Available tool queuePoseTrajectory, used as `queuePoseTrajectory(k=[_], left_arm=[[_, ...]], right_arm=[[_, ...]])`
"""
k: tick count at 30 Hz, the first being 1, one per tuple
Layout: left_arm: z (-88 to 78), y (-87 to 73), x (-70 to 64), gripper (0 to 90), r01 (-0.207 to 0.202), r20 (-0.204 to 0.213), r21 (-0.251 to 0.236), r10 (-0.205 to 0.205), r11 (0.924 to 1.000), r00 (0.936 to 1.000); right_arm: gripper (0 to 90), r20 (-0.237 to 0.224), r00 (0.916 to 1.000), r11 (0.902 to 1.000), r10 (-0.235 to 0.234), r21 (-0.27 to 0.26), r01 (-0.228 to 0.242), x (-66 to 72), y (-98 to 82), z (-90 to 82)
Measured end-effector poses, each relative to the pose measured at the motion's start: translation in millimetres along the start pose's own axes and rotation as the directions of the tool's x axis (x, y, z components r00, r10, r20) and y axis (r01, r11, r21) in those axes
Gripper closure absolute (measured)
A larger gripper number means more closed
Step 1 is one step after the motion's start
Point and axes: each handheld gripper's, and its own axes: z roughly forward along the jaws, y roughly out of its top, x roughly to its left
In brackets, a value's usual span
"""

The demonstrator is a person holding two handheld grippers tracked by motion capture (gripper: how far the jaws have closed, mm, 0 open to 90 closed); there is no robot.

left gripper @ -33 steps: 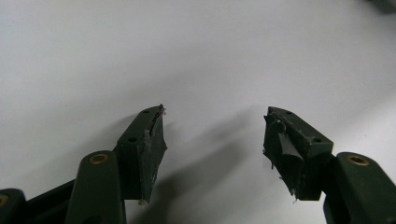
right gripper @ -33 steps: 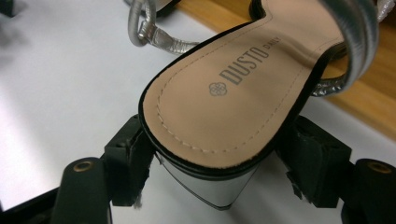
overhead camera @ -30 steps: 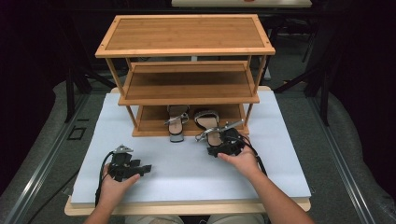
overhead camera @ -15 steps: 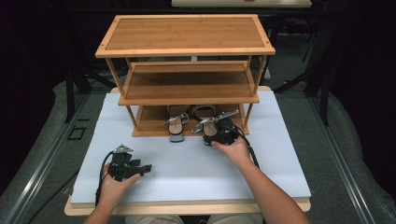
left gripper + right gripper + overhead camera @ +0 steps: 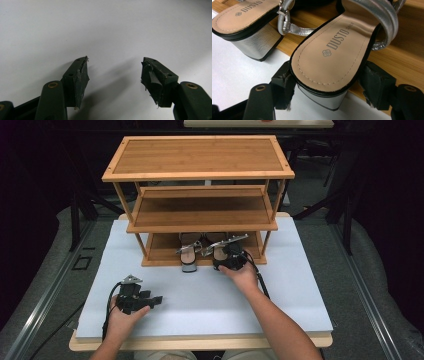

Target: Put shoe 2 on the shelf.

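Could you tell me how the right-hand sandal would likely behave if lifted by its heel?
The sandal would probably tip toe-down, held at one end. Its block heel looks stiff and smooth, maybe slippery. Its thin straps look floppy, may dangle.

- Two silver sandals: one (image 5: 329, 55) with its heel between my right jaws, one (image 5: 244, 20) just left of them.
- One wooden rack (image 5: 200, 180) ahead, three shelves.
- Two grippers, mine.
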Motion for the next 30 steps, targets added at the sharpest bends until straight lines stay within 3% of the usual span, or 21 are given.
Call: queuePoseTrajectory(k=[2,6,8,10,11,14,18,20,23,26,30], left_arm=[[0.4,0.2,-0.6,38.1,-0.008,-0.005,0.000,0.008,1.0000,1.0000],[1.8,1.2,-2.0,38.0,-0.014,-0.006,-0.004,0.014,0.9999,0.9999],[3.3,2.9,-3.1,38.0,-0.023,-0.003,0.000,0.023,0.9997,0.9997],[5.6,5.5,-4.6,38.0,-0.029,-0.006,-0.005,0.029,0.9996,0.9996],[6.8,7.5,-5.2,38.0,-0.039,-0.005,-0.004,0.039,0.9992,0.9992],[11.3,14.5,-9.2,38.1,-0.060,0.001,-0.006,0.060,0.9982,0.9982],[17.9,27.8,-15.2,42.6,-0.099,0.008,-0.014,0.100,0.9949,0.9950],[23.6,36.0,-17.8,42.8,-0.108,0.003,-0.012,0.108,0.9941,0.9942],[32.5,47.9,-21.2,44.2,-0.114,0.010,-0.015,0.114,0.9934,0.9935],[42.4,58.5,-25.6,44.8,-0.131,0.012,-0.026,0.131,0.9910,0.9913],[51.3,69.9,-27.0,49.5,-0.135,0.018,-0.042,0.136,0.9899,0.9905]], right_arm=[[30.4,-0.011,0.9999,0.9997,0.011,0.020,-0.010,-0.3,-1.6,-0.2],[30.5,-0.025,0.9994,0.9996,0.024,0.012,-0.024,-2.0,-3.4,-7.3],[34.0,-0.019,0.9998,1.0000,0.002,-0.003,-0.002,-2.5,-7.3,-14.0],[33.7,-0.055,0.9984,0.9997,-0.012,-0.024,0.011,-4.6,-11.8,-21.8],[33.7,-0.043,0.9990,0.9996,-0.012,-0.026,0.011,-5.3,-14.4,-25.3],[34.1,-0.043,0.9986,0.9995,-0.030,-0.006,0.030,-10.9,-21.6,-31.4],[37.8,-0.067,0.9965,0.9988,-0.050,-0.001,0.050,-19.1,-29.6,-28.6],[38.8,-0.057,0.9969,0.9985,-0.053,-0.013,0.053,-18.8,-30.2,-27.6],[46.0,-0.080,0.9954,0.9983,-0.054,-0.026,0.052,-16.0,-28.9,-24.1],[54.3,-0.064,0.9949,0.9966,-0.079,-0.029,0.077,-10.2,-26.6,-21.2],[54.9,-0.063,0.9949,0.9968,-0.078,-0.023,0.077,-5.3,-22.7,-17.5]])
